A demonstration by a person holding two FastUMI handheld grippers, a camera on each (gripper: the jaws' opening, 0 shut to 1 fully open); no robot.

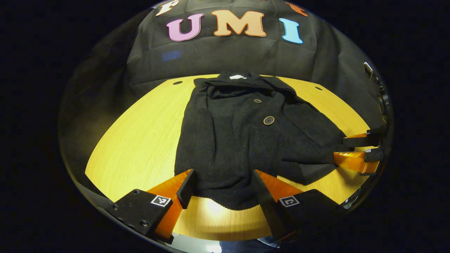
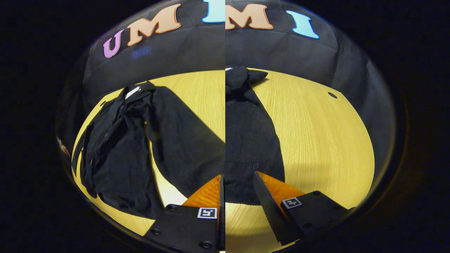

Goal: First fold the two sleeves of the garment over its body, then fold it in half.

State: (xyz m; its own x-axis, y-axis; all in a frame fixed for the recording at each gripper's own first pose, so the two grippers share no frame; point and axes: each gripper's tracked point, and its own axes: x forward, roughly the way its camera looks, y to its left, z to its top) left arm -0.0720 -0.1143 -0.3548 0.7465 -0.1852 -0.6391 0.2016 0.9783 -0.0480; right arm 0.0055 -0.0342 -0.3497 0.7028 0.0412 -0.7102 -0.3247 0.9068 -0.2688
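Left claw [image 1: 223,189] gapes over the black garment's [image 1: 242,140] hem; white neck label [image 1: 238,76] unreadable.

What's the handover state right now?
Left gripper: jaws open, straddling the garment hem, not gripping.
Right gripper: jaws around the end of the spread-out sleeve; can't tell if clamped.
Garment lies flat on the table, collar far side.
Done: the other sleeve looks folded over the body.
Left: fold this sleeve over, then fold in half.
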